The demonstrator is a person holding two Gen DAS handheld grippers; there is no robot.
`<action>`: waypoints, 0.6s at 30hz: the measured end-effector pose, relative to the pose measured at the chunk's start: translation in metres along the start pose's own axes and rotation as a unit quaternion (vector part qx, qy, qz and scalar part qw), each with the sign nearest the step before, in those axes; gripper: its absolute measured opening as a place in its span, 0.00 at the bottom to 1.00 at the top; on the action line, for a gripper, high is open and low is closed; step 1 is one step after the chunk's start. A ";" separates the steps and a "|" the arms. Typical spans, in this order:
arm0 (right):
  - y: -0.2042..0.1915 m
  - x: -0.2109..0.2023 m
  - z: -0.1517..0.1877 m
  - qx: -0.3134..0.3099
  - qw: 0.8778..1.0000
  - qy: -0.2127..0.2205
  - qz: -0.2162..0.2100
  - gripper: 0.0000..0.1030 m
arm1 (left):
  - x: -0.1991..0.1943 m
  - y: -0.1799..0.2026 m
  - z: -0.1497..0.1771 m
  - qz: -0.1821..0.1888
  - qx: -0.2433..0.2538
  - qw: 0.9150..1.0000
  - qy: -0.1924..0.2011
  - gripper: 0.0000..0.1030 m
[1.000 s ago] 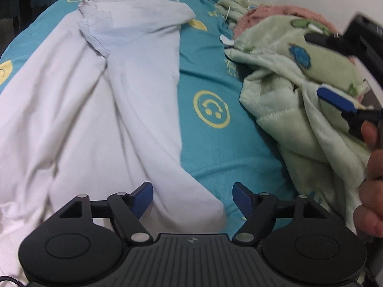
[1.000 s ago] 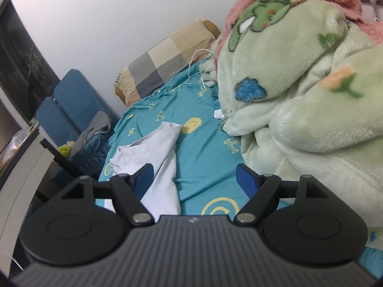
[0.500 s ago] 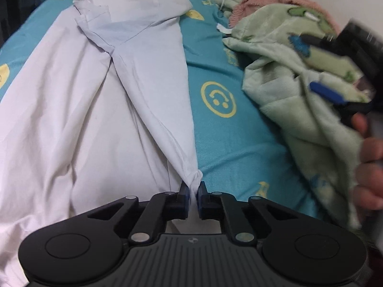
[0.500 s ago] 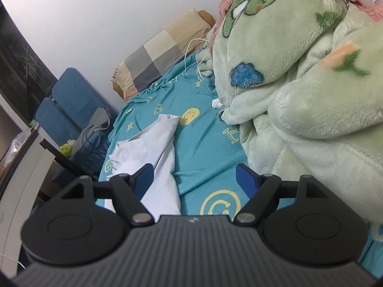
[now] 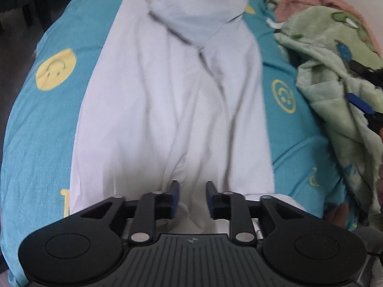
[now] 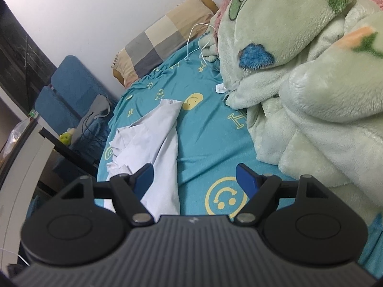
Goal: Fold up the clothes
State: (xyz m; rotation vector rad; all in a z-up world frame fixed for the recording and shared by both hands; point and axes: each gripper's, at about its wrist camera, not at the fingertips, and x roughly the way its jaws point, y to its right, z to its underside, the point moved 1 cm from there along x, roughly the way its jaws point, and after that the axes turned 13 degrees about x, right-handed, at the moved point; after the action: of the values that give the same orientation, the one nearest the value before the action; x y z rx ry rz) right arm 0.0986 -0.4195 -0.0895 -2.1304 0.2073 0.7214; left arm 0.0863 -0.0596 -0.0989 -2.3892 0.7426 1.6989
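On the bed [image 5: 45, 129], over its teal smiley sheet, we see the white garment [image 5: 172, 91] spread lengthwise, folded in along its right side. Our left tongs [image 5: 190, 197] have just been opening, now narrowly parted above its near hem, pads off the cloth. Right tongs [image 6: 195, 180] gape wide, empty, beside the green blanket [image 6: 311, 76].

Letter "H" on bedsheet [image 6: 210, 143]

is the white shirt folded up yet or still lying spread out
Mostly spread out: the white shirt lies long and wrinkled on the teal sheet, with only one side flap turned over its top. No neat folded stack shows.
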 end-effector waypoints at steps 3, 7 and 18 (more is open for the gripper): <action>-0.001 -0.003 -0.001 0.000 1.000 0.004 -0.007 0.75 | -0.005 0.033 -0.001 -0.003 0.013 1.000 0.011 0.61; 0.001 -0.005 -0.003 0.003 1.000 0.005 -0.009 0.75 | -0.001 0.082 -0.003 0.015 0.001 1.000 0.018 0.68; 0.006 -0.007 -0.005 0.015 1.000 0.003 -0.017 0.75 | 0.061 0.160 0.013 -0.010 0.025 0.999 -0.037 0.63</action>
State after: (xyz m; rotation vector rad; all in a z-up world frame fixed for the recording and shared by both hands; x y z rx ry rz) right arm 0.0931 -0.4279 -0.0870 -2.1017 0.1830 0.6887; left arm 0.0180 -0.2142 -0.1304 -2.2796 0.7371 1.7299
